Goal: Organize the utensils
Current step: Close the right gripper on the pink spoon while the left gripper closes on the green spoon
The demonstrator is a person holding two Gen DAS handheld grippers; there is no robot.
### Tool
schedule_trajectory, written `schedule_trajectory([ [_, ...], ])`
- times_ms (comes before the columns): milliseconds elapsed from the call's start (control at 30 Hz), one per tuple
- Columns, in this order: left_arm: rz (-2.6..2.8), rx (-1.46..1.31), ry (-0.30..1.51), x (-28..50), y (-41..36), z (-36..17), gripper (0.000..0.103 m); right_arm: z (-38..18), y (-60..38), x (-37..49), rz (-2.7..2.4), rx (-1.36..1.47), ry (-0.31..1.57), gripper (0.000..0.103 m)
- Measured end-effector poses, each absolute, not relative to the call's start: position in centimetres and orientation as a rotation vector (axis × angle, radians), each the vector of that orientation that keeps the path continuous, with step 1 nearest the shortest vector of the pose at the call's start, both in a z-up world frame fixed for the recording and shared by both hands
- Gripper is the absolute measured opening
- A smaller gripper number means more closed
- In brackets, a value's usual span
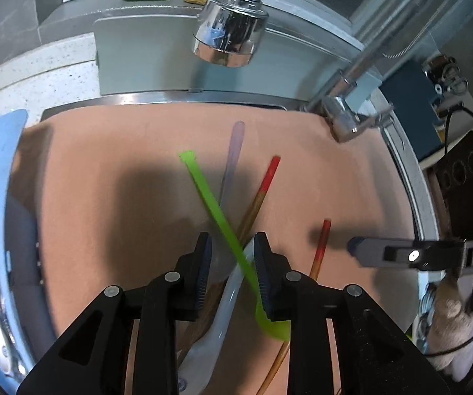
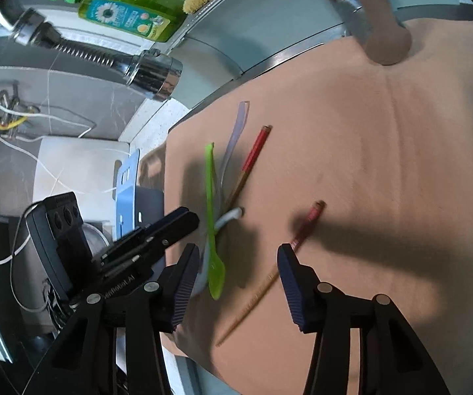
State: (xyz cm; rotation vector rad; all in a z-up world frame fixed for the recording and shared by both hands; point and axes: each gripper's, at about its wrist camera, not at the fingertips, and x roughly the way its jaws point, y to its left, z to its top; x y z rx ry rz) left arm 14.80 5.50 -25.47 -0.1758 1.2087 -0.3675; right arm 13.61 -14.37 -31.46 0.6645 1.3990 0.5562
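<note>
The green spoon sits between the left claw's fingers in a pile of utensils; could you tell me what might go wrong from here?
1. The green spoon crosses the clear spoon and a red-tipped chopstick, so the open left claw may pinch several at once or drag the neighbours along.
2. The open right claw hovers near the same pile and the second chopstick; the two claws could bump.

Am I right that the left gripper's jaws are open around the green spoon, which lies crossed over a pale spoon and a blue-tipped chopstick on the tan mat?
Nearly: the chopstick is red-tipped, not blue-tipped, as the left wrist view shows. The left gripper jaws do stand open around the green spoon, crossed over the pale spoon on the tan mat.
</note>
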Motion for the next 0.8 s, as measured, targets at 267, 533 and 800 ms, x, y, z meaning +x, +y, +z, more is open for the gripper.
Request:
schedule_trajectory([
  [267,-0.324,-0.014,1.257,16.7,4.8,-27.2,0.025,-32.3,-12.8,15.1,0.526,0.674,1.424,0.045],
  [533,-0.293,0.047,1.273,16.7,7.7,-27.2,0.025,-32.1,-11.8,15.9,0.517,0.674,1.405,0.043],
  [800,-0.282,0.012,1.235,15.7,9.1,-26.7,0.025,-32.1,-8.3,17.2,0.519,0.606,1.381,0.037],
])
